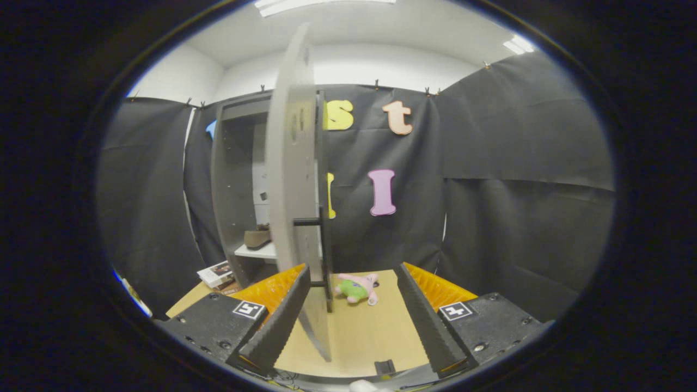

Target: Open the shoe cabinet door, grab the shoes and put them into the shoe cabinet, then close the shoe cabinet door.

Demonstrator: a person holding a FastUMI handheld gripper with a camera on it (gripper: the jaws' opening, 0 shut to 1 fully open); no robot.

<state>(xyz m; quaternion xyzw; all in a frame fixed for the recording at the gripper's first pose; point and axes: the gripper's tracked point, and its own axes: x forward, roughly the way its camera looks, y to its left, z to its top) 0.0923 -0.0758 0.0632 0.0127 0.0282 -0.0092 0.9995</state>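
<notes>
Grey cabinet door seen edge-on, swung open between spread fingers; shoe already on shelf.

The gripper [354,321] is held with its jaws released and wide apart; nothing is clasped. The grey flat-panel shoe cabinet door [291,179] is seen nearly edge-on, standing just inside the left finger [277,326], contact there unclear. A black bar handle [321,239] is fixed to the door's right face. The grey open-fronted shoe cabinet [231,185] is placed beyond the fingers, behind the door. A brown low shoe [257,237] is set on the white shelf [256,251] inside. A pink-and-green plush toy [356,288] is laid on the light wooden table [375,332] ahead of the fingers. Stacked booklets [216,274] are seen beside the cabinet's base.
</notes>
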